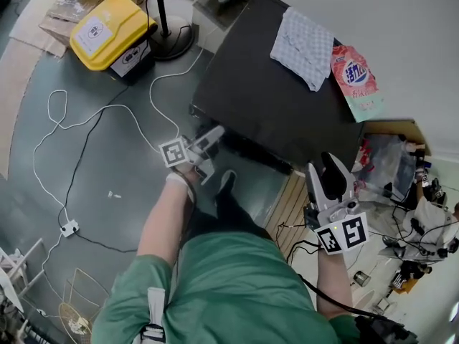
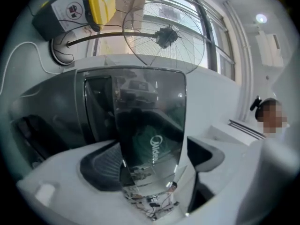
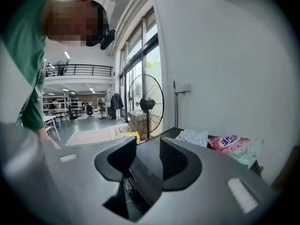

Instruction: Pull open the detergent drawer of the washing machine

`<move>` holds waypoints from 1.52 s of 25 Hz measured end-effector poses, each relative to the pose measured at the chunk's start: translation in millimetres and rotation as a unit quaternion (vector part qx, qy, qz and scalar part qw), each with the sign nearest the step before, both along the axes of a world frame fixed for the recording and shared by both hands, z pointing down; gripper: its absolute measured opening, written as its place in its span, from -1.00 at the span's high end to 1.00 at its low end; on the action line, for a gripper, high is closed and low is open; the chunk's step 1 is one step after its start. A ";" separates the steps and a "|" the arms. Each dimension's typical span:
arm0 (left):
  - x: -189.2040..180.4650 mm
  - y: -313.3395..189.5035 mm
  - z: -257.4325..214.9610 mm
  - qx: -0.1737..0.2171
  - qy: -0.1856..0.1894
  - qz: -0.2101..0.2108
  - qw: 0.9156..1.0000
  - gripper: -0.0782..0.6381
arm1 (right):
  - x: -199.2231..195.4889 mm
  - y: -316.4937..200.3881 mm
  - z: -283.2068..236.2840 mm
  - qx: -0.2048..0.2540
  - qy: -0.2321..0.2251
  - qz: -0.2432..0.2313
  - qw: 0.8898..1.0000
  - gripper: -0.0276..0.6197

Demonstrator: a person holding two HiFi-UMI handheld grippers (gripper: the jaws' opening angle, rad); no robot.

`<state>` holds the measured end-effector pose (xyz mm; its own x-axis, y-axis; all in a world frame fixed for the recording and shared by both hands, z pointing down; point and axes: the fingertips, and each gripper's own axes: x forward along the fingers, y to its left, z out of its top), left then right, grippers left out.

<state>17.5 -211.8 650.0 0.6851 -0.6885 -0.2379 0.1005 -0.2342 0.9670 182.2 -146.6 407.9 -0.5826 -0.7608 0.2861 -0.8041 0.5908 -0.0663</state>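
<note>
At the front left corner of the dark washing machine [image 1: 272, 99], the left claw [image 1: 204, 145] is raised a little above level and points toward 2 o'clock in the head view. In the left gripper view, the left claw [image 2: 154, 158] has its jaws spread very wide. The glossy front of the detergent drawer [image 2: 150, 125], which carries a white logo, stands between them. The dark pad at 9 o'clock lies just beside the edge of the drawer front. The pad at 3 o'clock stands apart from it with a clear gap, so the claw is not clamped on the drawer. In the head view the drawer itself is too dark to make out.

The right claw [image 1: 326, 181] is at 4 o'clock from the machine top, near its front right corner, and points toward 12 o'clock. In the right gripper view, the right claw [image 3: 147, 149] has its jaws apart with nothing between them, and it touches nothing. Beyond it, on the machine top at 2 o'clock, lie a checked cloth [image 3: 192, 137] and a pink detergent bag [image 3: 232, 144]. A standing fan [image 3: 146, 104] is at 12 o'clock.
</note>
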 end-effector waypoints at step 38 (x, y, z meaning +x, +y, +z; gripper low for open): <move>-11.0 12.0 4.8 -0.021 0.032 -0.043 0.998 -0.23 | 0.6 35.2 11.3 -0.024 -0.006 0.012 1.000 0.44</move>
